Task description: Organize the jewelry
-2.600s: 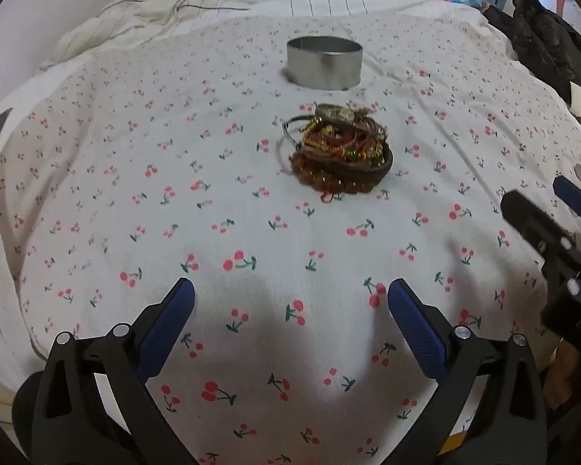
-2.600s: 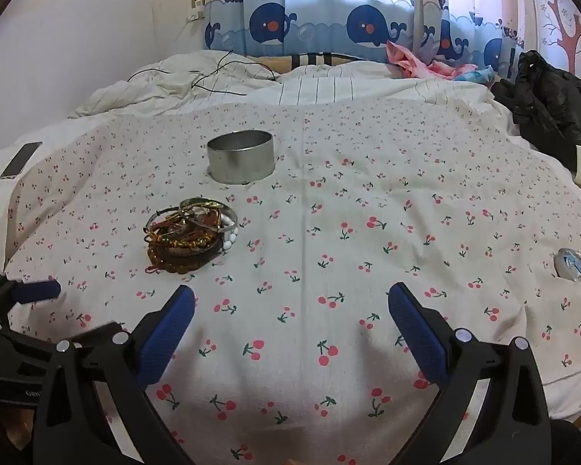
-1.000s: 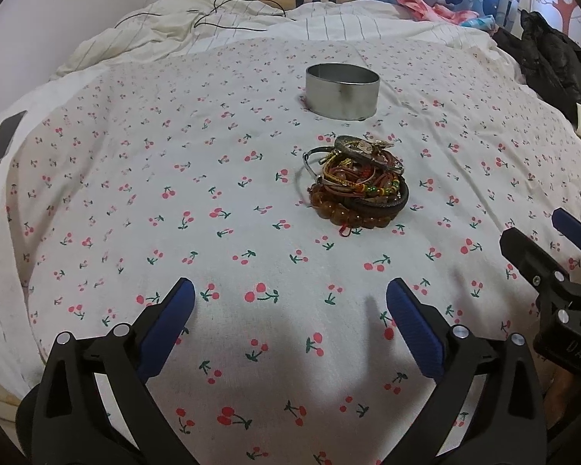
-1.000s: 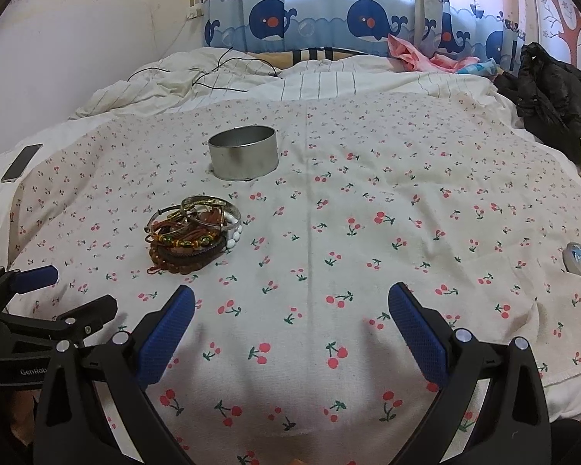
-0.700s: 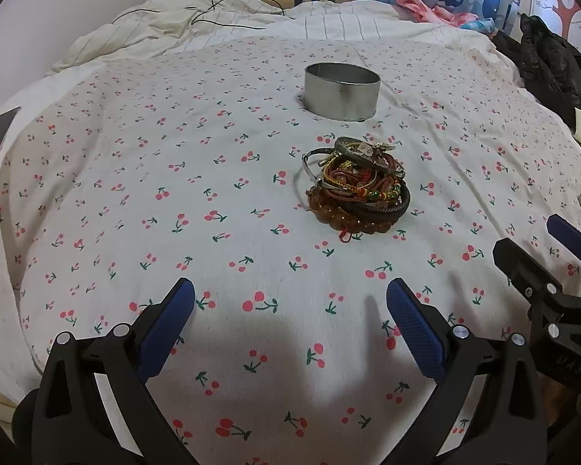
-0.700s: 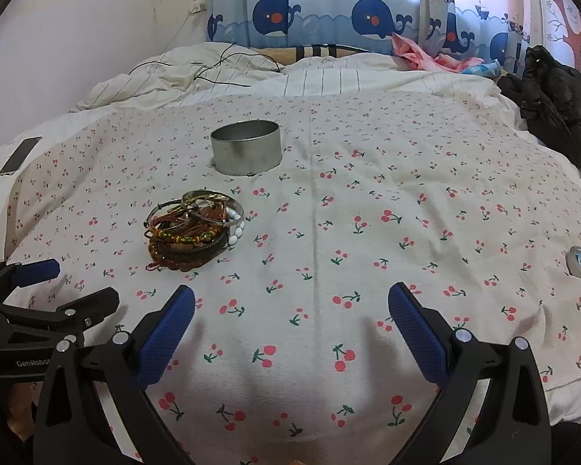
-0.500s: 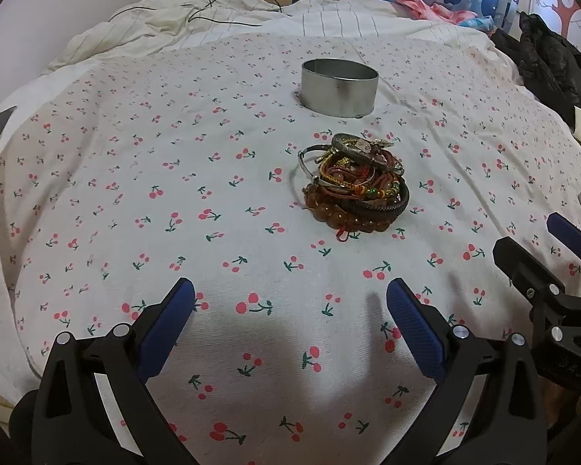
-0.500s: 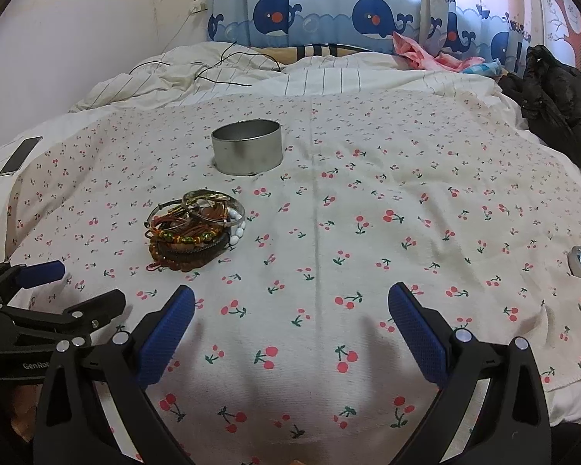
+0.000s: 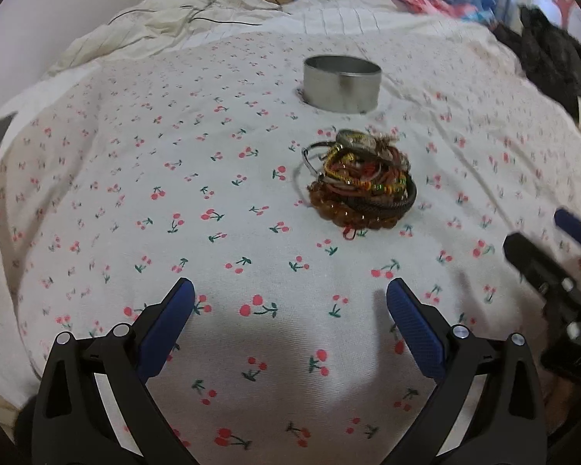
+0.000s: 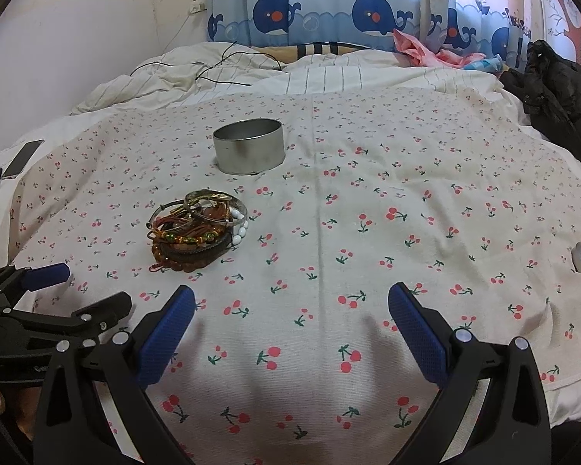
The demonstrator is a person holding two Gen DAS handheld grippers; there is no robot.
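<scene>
The round tin (image 10: pixel 248 151) is dull brushed metal with a smooth wall. Just in front of it, the bracelet pile (image 10: pixel 197 230) mixes glossy amber beads, shiny metal bangles, woven cord and white beads. Under the tin lies matt, creased cherry-print cloth (image 10: pixel 406 209).

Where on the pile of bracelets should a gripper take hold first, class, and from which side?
Take the silver bangle lying on top of the bracelet pile, pinching its thin rim from above. It sits highest and looks loose, while the brown bead strand at the bottom is pinned under the rest. Both the left gripper and right gripper are open and empty.
</scene>
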